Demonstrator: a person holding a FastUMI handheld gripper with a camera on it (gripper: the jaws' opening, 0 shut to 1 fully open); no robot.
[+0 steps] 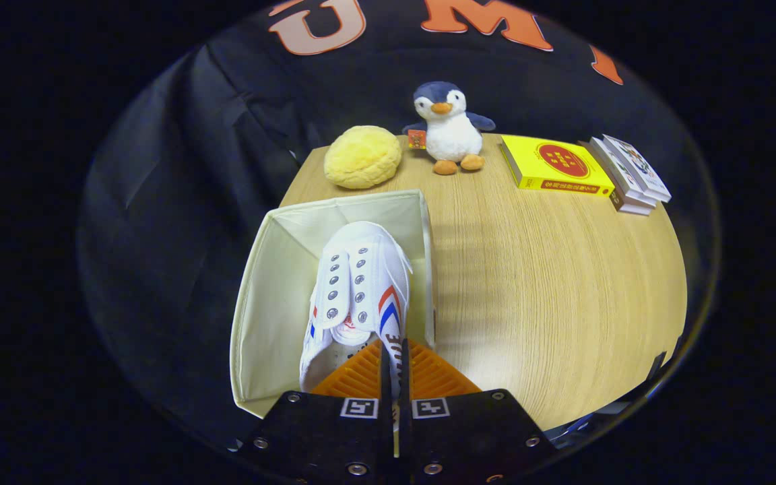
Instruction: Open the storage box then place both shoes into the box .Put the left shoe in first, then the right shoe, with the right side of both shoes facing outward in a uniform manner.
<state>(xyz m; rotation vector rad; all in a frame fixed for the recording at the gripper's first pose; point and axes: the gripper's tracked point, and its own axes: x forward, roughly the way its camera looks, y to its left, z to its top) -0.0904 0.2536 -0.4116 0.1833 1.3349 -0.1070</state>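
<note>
Black cloth hangs in folds behind everything as the booth wall, and in front of it my table spreads out in pale wood grain, bare across its near right part. At the table's left edge sits the cream storage box, open at the top, its fabric walls creased at the corners. Inside it, held by its heel end, is a white shoe with metal eyelets and red and blue stripes on its side, toe pointing away from me. My claw is clenched on the shoe's heel collar, both fingers pressing it between them. Beyond the box, along the far edge, lie a yellow round cushion, a plush penguin, a yellow book and a small stack of books.
</note>
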